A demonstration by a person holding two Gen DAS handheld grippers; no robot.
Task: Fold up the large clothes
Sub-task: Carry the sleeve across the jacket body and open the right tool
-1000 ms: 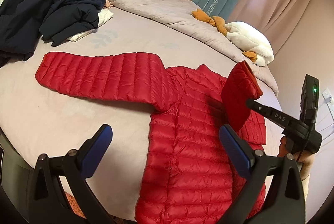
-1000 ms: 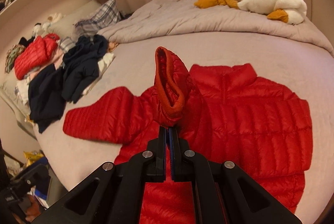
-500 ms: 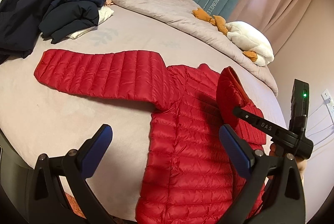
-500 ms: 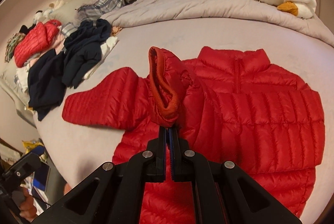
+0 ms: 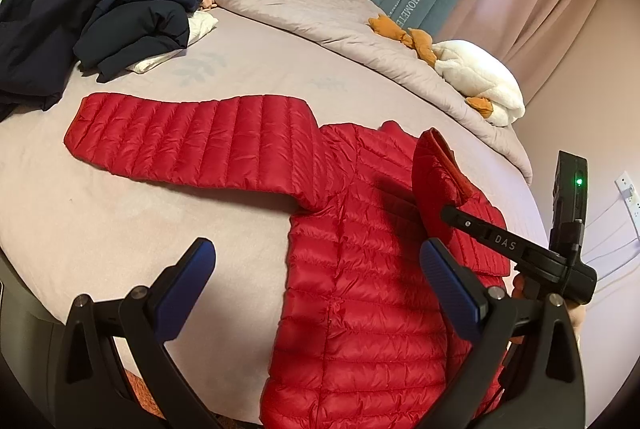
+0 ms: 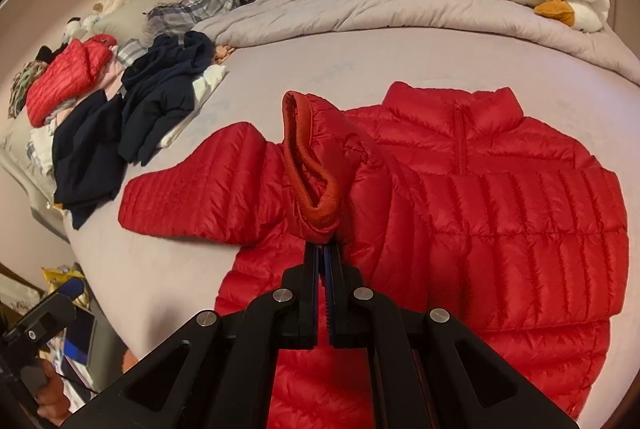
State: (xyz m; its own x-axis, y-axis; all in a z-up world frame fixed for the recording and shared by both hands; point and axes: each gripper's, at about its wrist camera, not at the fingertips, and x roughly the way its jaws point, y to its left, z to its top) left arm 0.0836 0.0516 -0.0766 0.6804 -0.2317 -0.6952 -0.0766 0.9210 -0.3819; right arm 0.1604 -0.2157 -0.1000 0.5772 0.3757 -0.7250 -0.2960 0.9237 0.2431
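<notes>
Lower now than a second ago, the cuff (image 6: 310, 173) sits pinched in my right gripper (image 6: 323, 253) above the jacket (image 6: 500, 213) on the bed (image 5: 120, 213), my left gripper (image 5: 316, 269) hangs wide open, and the puffy sleeve could slide out if I jerk.
</notes>
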